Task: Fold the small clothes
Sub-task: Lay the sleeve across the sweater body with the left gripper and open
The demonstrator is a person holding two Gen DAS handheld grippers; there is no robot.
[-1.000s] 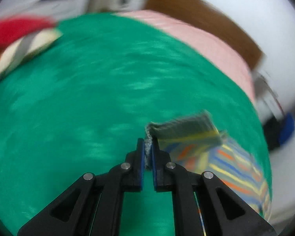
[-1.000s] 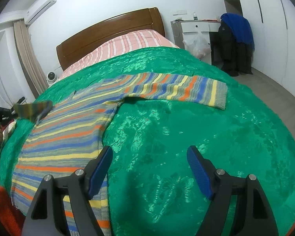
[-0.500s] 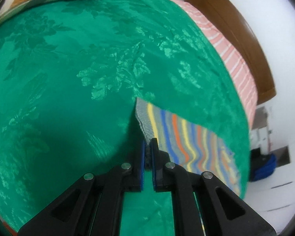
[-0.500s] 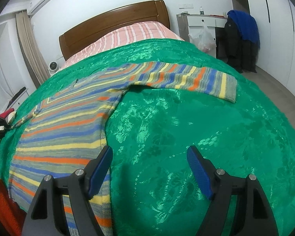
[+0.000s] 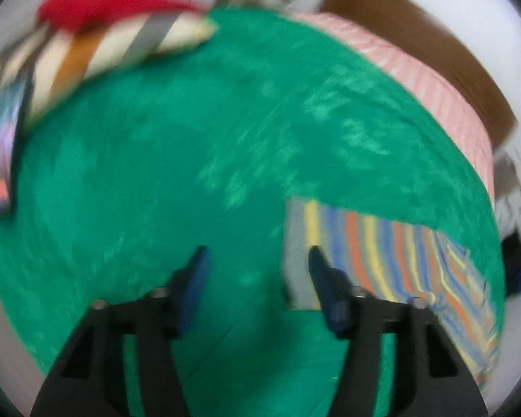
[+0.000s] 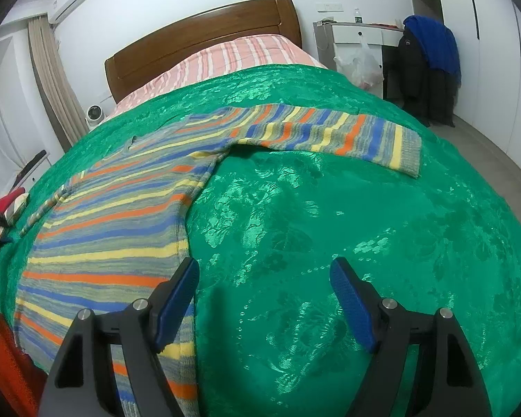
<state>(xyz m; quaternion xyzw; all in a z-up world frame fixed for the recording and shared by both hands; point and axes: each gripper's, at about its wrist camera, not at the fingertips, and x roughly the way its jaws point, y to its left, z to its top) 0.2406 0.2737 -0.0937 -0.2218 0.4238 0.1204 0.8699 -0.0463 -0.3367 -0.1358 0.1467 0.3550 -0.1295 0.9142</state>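
Sweater [image 6: 128,215] lies flat on the green bedspread [image 6: 330,226], both sleeves out to the sides; right sleeve [image 6: 330,132] stretches toward the bed's far edge

Left gripper [image 5: 257,271]: jaws opening, nothing between them, left cuff [image 5: 297,250] lies on the spread just beside the right-hand jaw

Right gripper [image 6: 264,285]: jaws spread wide, empty, hovering near the hem [image 6: 177,344]

Risks, as I judge them:
- left view is smeared with motion; if that hand swings on, a jaw may snag the cuff and drag the sleeve crooked
- glossy spread looks slippery, so a 1-sided pull could slide the whole sweater
- knit is thick and loose; a shallow pinch may take 1 layer only
- right sleeve near the edge could slip off
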